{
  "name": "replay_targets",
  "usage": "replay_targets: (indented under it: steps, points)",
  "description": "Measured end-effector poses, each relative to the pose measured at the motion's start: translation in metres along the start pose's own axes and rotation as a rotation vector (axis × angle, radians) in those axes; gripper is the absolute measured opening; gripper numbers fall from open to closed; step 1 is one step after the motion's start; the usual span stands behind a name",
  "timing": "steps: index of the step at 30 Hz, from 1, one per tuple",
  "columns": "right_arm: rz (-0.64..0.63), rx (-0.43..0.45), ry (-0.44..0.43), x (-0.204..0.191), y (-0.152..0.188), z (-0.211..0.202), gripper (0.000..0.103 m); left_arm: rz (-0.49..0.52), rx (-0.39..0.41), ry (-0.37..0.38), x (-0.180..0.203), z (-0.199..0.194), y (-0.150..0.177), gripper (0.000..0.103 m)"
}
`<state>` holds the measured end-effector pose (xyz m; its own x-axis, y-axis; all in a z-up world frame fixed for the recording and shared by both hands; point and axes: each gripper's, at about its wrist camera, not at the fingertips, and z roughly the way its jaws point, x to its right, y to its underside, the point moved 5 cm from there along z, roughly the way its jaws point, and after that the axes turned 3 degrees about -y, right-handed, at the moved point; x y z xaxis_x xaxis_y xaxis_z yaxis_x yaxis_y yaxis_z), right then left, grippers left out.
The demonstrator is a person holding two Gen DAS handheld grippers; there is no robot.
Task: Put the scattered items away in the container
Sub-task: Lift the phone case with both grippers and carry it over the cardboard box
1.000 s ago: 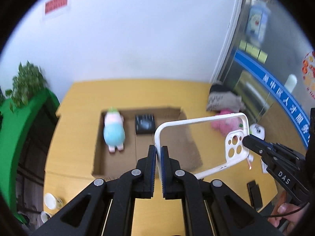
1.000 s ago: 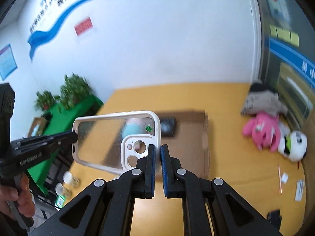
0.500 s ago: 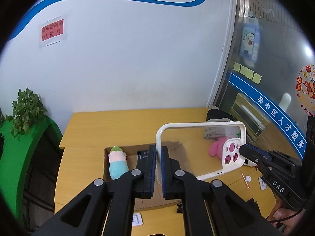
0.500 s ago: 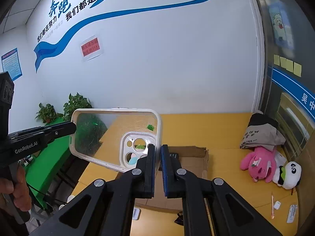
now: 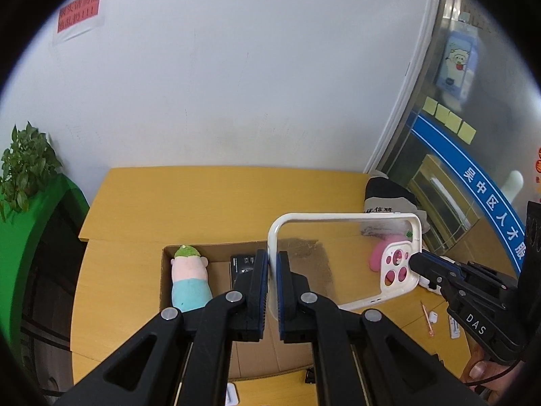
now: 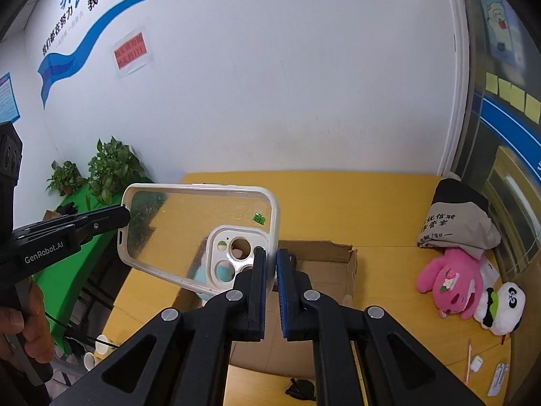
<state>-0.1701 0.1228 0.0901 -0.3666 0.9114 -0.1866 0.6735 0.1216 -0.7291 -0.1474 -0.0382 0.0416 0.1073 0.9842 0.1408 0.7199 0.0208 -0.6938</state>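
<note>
A clear phone case with a white rim [image 5: 345,243] hangs in the air between both grippers. My left gripper [image 5: 272,264] is shut on its plain short end. My right gripper [image 6: 272,260] is shut on the end with the camera cut-out. In the left wrist view the right gripper [image 5: 414,264] reaches in from the right, and in the right wrist view the left gripper [image 6: 125,216] reaches in from the left. Below and beyond the case [image 6: 189,223] lies an open cardboard box [image 5: 165,270] holding a blue and pink plush [image 5: 189,277] and a black item [image 5: 241,264].
On the yellow table [image 6: 372,203] to the right of the box [image 6: 324,260] lie a pink plush [image 6: 449,277], a panda plush [image 6: 503,304] and a grey-black bag [image 6: 456,216]. Small white items [image 6: 476,363] lie near the front right. A green stand with plants [image 6: 111,169] is at the left.
Both grippers have moved together with the case held between them. The box sits lower and smaller in view than a second ago. Neither grip has changed.
</note>
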Motion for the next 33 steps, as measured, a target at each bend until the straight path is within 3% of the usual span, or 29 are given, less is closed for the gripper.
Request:
replay_targets:
  steps: [8, 13, 25, 33]
  points:
    - [0.029, -0.097, -0.009, 0.032, 0.003, 0.092, 0.006, -0.024, -0.083, -0.010, -0.018, 0.082, 0.001, 0.004]
    - [0.064, -0.172, -0.030, 0.054, 0.020, 0.153, 0.006, -0.050, -0.174, -0.027, -0.032, 0.142, 0.016, 0.004]
    - [0.181, -0.389, -0.049, 0.108, 0.107, 0.269, 0.006, -0.061, -0.407, -0.050, -0.050, 0.261, 0.088, 0.004]
    - [0.231, -0.519, -0.032, 0.127, 0.160, 0.324, 0.006, -0.041, -0.510, -0.042, -0.056, 0.313, 0.134, 0.004]
